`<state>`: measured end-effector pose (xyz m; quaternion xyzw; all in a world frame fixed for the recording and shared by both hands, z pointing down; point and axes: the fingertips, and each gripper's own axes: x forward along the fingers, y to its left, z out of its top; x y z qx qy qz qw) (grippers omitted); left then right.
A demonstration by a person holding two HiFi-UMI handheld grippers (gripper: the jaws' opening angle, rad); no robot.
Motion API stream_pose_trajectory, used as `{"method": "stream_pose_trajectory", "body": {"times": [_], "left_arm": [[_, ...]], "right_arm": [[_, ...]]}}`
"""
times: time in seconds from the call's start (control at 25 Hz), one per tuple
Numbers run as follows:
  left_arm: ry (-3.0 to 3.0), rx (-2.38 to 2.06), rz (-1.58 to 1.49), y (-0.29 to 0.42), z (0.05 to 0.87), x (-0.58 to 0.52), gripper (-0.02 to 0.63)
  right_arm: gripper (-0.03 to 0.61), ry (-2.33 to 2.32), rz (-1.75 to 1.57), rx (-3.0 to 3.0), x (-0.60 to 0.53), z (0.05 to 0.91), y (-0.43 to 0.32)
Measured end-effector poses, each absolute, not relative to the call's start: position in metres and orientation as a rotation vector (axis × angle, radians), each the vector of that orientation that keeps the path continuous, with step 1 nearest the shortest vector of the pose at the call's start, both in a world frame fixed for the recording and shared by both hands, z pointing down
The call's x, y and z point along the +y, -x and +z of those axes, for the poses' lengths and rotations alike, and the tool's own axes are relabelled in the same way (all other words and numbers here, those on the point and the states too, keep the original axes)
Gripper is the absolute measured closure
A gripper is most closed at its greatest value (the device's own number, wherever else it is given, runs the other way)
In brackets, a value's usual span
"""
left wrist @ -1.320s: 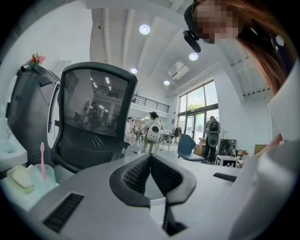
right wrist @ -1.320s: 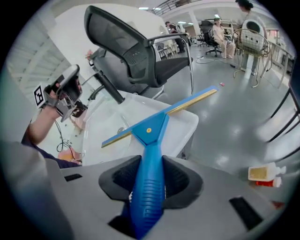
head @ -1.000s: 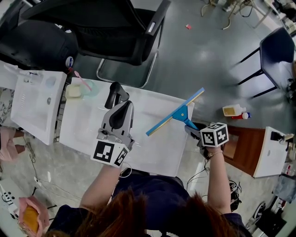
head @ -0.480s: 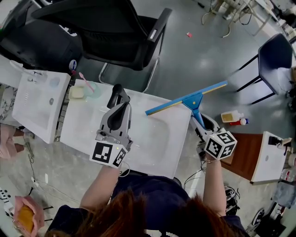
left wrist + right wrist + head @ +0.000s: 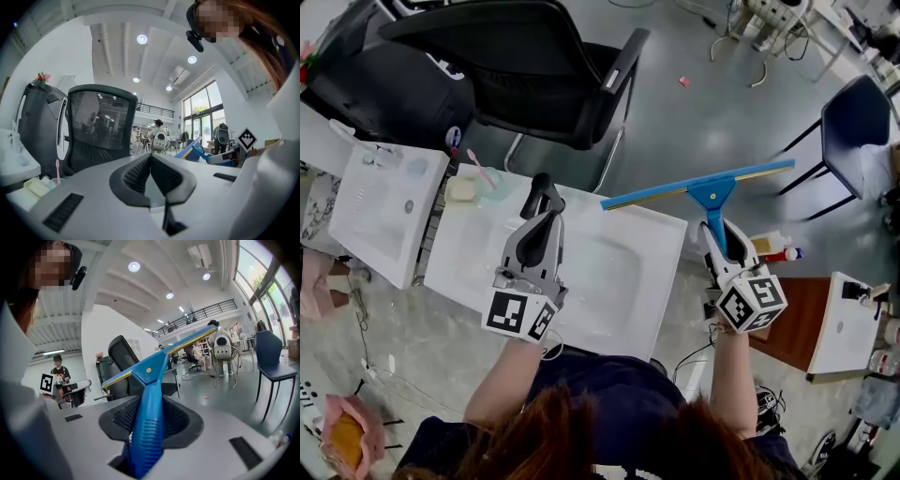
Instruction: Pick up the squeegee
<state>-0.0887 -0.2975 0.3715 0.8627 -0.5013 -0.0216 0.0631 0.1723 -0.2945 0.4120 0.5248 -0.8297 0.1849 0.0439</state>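
Observation:
The squeegee (image 5: pixel 712 194) is blue with a long yellow-edged blade. It hangs in the air past the far right corner of the white basin top (image 5: pixel 619 281), its blade lying nearly crosswise in the head view. My right gripper (image 5: pixel 715 232) is shut on its ribbed blue handle (image 5: pixel 149 427), which runs up between the jaws to the blade (image 5: pixel 187 341). My left gripper (image 5: pixel 540 187) hovers over the left part of the basin top, shut with nothing in it. Its pads (image 5: pixel 140 174) meet. The squeegee (image 5: pixel 194 151) also shows far right in the left gripper view.
A black office chair (image 5: pixel 534 66) stands behind the basin top. A second white basin (image 5: pixel 380 211) lies at left, with a soap dish (image 5: pixel 455 189) and a cup holding a pink toothbrush (image 5: pixel 480 171) between them. A spray bottle (image 5: pixel 773 246), wooden cabinet (image 5: pixel 797 314) and blue chair (image 5: pixel 862 122) are at right.
My right gripper has lifted the squeegee off the basin top and swung it up and away, so the blade now lies nearly crosswise. My left gripper has hardly shifted.

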Motion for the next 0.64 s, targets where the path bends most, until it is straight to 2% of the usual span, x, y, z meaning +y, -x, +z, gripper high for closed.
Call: {"method": "stream_pose_trajectory", "body": {"times": [0.64], "left_arm": [[-2.625, -1.550, -0.074, 0.094, 0.356, -0.285, 0.594]], "right_arm": [[0.425, -1.677, 0.328, -2.581, -0.286, 0.359, -0.172]]}}
